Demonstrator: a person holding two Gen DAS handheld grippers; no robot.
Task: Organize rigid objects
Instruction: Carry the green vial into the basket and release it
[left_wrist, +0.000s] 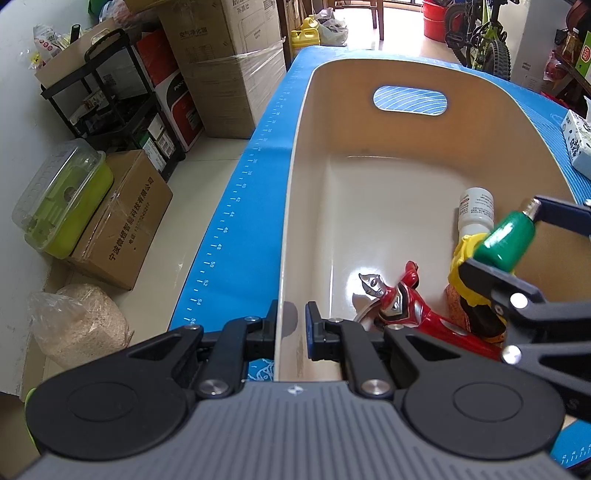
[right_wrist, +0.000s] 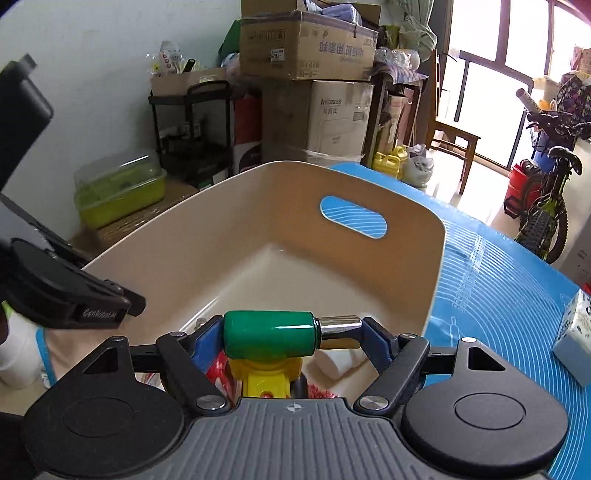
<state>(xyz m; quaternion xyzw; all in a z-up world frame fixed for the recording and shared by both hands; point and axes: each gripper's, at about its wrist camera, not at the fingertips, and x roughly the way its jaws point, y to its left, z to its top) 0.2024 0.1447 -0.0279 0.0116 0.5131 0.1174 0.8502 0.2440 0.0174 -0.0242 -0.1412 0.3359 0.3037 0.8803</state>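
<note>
A beige plastic bin (left_wrist: 299, 206) stands on the blue mat (left_wrist: 255, 206). My left gripper (left_wrist: 291, 328) straddles the bin's near-left wall, one finger outside and one inside, pinching it. My right gripper (right_wrist: 291, 332) is shut on a green cylinder with a metal tip (right_wrist: 271, 334) and holds it above the bin (right_wrist: 432, 280); the cylinder also shows in the left wrist view (left_wrist: 508, 236). Inside the bin lie a red and silver hero figure (left_wrist: 399, 306), a white bottle (left_wrist: 476, 212) and a yellow toy (left_wrist: 467, 258), which also shows under the cylinder (right_wrist: 269, 376).
A blue and white tissue pack (right_wrist: 576, 339) lies on the mat to the right of the bin. Cardboard boxes (left_wrist: 125, 221), a green lidded container (left_wrist: 62, 199), a black shelf (left_wrist: 114, 96) and a bicycle (right_wrist: 546, 218) stand on the floor around the table.
</note>
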